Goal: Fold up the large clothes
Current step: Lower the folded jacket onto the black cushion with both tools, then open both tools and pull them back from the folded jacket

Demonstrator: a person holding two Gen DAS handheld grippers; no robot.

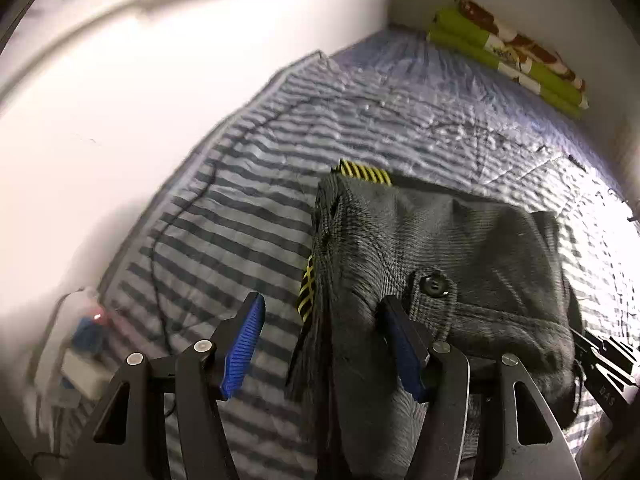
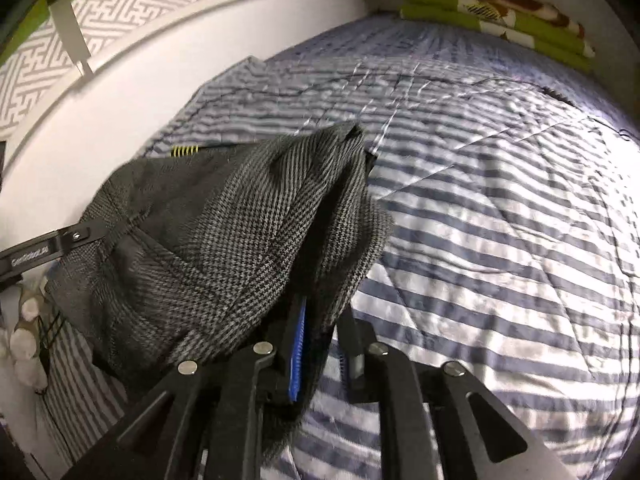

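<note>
Grey houndstooth garment (image 1: 440, 248), one piece with one black button (image 1: 434, 284), lies on the striped quilt (image 1: 224, 216), its long axis running away from the grippers toward the folded green blanket (image 1: 512, 56). Left gripper (image 1: 320, 344) stands wide apart, the garment's edge loose between its two blue pads. Right gripper (image 2: 320, 356) is nearly closed, pinching the cloth's corner.

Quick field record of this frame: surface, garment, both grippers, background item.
surface: striped quilt on a bed
garment: grey checked garment, black button, yellow-striped trim
left gripper: open, garment edge between the jaws, pads not pressing
right gripper: shut on the garment, fabric draped over it
background: folded green blanket at the far end
</note>
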